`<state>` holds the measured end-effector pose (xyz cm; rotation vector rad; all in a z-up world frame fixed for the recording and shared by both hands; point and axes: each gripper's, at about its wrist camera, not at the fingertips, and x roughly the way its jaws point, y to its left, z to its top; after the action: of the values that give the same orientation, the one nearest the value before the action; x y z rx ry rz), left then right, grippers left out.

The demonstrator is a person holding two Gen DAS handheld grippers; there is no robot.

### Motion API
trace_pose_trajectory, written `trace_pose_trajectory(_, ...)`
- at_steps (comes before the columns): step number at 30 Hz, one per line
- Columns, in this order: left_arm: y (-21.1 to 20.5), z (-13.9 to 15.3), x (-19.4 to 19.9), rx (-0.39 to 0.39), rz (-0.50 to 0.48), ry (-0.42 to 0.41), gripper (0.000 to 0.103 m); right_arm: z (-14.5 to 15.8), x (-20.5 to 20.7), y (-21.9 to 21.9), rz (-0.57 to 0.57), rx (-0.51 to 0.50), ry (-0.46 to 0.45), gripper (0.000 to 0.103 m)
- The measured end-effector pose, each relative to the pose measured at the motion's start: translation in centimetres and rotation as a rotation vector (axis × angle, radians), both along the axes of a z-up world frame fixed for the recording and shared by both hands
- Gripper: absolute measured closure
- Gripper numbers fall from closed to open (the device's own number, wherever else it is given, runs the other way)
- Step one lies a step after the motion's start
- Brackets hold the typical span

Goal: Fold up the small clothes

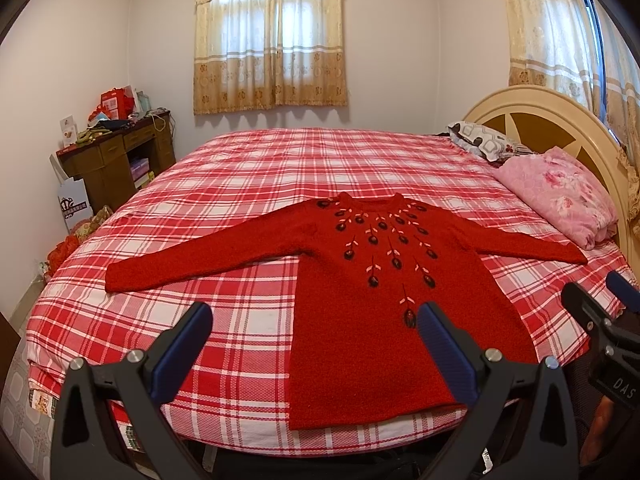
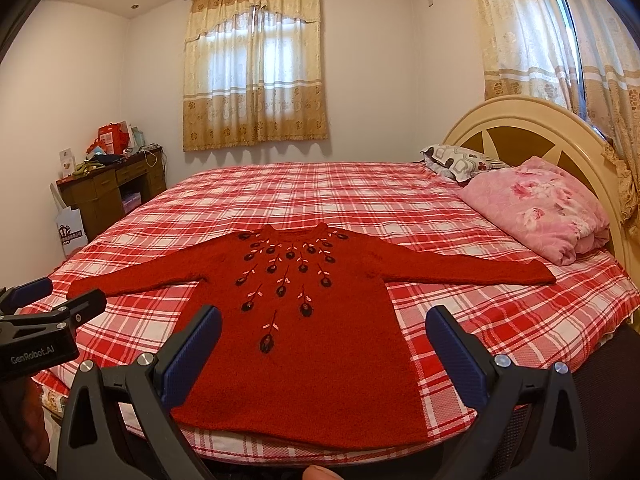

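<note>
Sweater (image 2: 304, 320) lay flat on the bed (image 2: 400, 192), center frame; pillows (image 2: 536, 208) upper right by the headboard, desk (image 2: 108, 188) far left (pretty cluttered).

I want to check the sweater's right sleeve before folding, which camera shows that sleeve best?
The right wrist view: the red sweater's right sleeve lies whole, from shoulder to cuff, well inside the frame. The left wrist view shows that sleeve too, but farther toward the edge, with the right hand-held gripper intruding just below it.

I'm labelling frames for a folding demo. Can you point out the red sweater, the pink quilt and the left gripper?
red sweater (image 1: 360, 320): left wrist view, lower front panel.
pink quilt (image 2: 536, 208): right wrist view, top of the folded bundle.
left gripper (image 1: 316, 320): left wrist view, midway between its open fingertips.
</note>
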<state>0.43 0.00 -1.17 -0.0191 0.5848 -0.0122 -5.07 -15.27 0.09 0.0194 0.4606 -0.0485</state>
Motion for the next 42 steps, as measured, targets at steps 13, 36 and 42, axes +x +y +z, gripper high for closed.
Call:
trace_pose_trajectory(13,0.6,-0.8,2.0,0.010,-0.001,0.013,0.000,-2.1,3.0,-1.9,0.006,0.018,0.046,0.001)
trace_pose_trajectory(36,-3.0,-6.1,14.1,0.087,-0.051,0.091,0.000,-9.8,14.4,-20.7,-0.294,0.083,0.303,0.001)
trace_pose_trajectory(42,-4.1,-7.7,16.8,0.114,-0.051,0.105,0.000,-10.5,16.3,-27.3,-0.389,0.126,0.336,0.001)
